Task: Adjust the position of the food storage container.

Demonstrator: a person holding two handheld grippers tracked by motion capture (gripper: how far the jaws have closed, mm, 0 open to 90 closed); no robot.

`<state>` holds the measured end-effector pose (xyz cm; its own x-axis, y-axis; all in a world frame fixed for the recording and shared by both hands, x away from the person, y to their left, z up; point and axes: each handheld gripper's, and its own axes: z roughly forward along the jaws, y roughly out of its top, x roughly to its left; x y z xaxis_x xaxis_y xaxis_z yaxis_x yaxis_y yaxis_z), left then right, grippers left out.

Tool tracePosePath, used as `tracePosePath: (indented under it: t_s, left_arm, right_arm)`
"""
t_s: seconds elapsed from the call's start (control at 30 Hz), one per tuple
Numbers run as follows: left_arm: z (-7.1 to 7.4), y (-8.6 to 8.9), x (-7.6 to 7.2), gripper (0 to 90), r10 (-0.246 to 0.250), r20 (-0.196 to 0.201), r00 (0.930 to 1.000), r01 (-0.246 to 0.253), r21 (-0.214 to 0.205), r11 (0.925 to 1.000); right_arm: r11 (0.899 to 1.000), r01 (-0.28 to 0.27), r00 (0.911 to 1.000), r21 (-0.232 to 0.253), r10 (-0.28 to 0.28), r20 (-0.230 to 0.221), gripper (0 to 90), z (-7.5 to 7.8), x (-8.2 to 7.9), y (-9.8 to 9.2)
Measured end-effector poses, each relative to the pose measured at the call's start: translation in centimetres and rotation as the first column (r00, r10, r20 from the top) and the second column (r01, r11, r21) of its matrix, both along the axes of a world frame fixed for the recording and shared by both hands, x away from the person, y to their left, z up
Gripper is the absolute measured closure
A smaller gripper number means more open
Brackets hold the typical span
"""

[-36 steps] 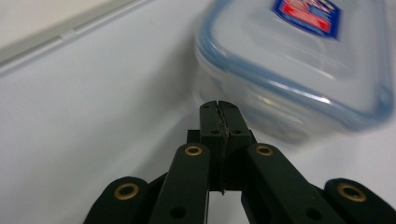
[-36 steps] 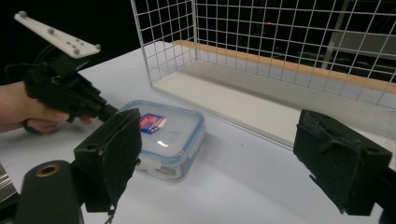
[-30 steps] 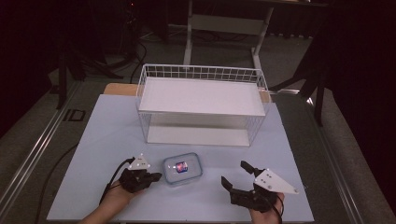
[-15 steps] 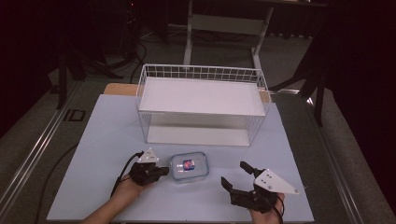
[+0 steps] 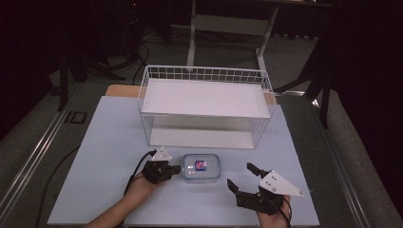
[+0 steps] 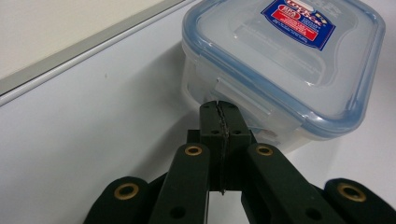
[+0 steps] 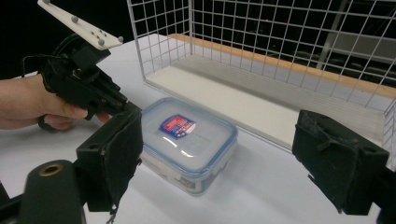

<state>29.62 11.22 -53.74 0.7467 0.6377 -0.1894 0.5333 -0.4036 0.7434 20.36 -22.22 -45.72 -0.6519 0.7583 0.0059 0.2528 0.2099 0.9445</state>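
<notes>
While pressed together, left tongs (image 6: 219, 109) touch side latch of plastic box (image 5: 201, 168), w/ nothing gripped. Box on bench (image 5: 109, 142), just in front of wire basket (image 5: 205, 76). Right tongs (image 5: 240, 178) spread wide, near box, apart from it.

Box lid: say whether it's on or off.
On. The lid sits flat over the box, its side flap folded down.
</notes>
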Motion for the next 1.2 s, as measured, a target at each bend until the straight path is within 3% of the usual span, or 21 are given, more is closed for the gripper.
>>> tracePosePath:
  t_s: [0.1,0.3,0.77,0.93,1.07,1.2]
  left_arm:
    - [0.0,-0.2,0.2,90.0,-0.009,-0.001,1.0,0.009,-0.001,1.0]
    - [0.0,-0.6,0.6,90.0,-0.001,-0.002,1.0,0.001,-0.012,0.9999]
    - [-0.1,-2.0,1.1,90.0,-0.018,-0.008,0.9998,0.018,-0.015,0.9997]
    - [0.2,-1.7,1.0,90.0,-0.021,0.002,0.9998,0.021,-0.025,0.9994]
    - [1.2,-0.4,0.4,73.9,-0.009,0.017,0.9998,0.01,-0.052,0.9986]
    - [2.1,0.8,-0.4,44.0,-0.015,0.027,0.9995,0.017,-0.068,0.9975]
  right_arm:
    - [1.0,0.007,0.9999,-0.001,-0.007,-0.009,16.3,-0.1,0.1,0.0]
    - [0.999,-0.013,0.9993,0.042,0.014,-0.034,16.7,-0.4,0.2,0.0]
    - [1.0,-0.012,0.9998,-0.009,0.012,-0.015,20.2,-0.6,0.3,-0.1]
    - [0.999,-0.027,0.9996,-0.017,0.027,-0.005,20.2,-0.6,0.3,-0.1]
    - [0.999,-0.039,0.9992,-0.023,0.039,-0.014,20.2,-0.7,0.5,-0.1]
    - [0.998,-0.051,0.9978,-0.038,0.05,-0.044,20.1,-1.0,0.6,0.1]
